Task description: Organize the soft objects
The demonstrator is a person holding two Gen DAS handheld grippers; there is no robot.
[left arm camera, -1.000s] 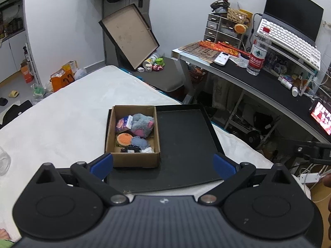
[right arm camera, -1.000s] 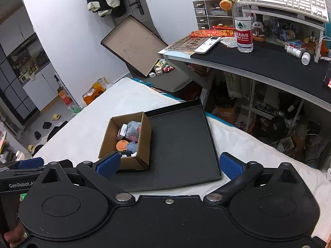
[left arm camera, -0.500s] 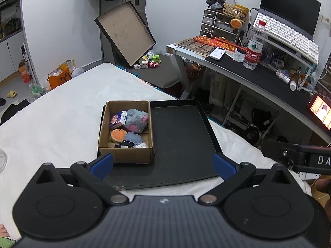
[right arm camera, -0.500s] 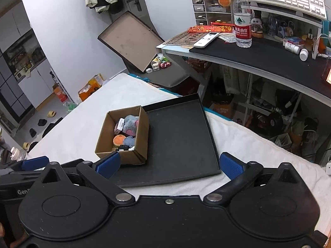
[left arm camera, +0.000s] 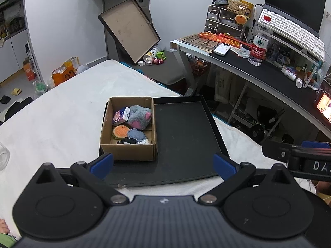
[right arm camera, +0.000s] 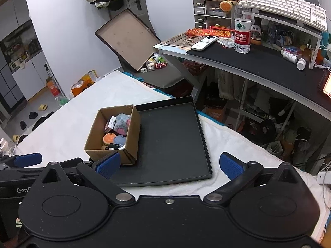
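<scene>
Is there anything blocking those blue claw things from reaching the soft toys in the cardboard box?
Nothing visible blocks them. The cardboard box is open on top, so only its near wall lies between the left gripper and the grey plush; both grippers' jaws stand wide open.

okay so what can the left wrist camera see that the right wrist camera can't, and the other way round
Only the left wrist view shows the right gripper from the side, and the dark monitor screen above the keyboard.

Only the right wrist view shows the left gripper from the side, and the dark shoes on the floor.

Both show the brown cardboard box of soft toys, with the grey and pink plush in it, on the flat black tray, and the clear water bottle on the desk.
</scene>
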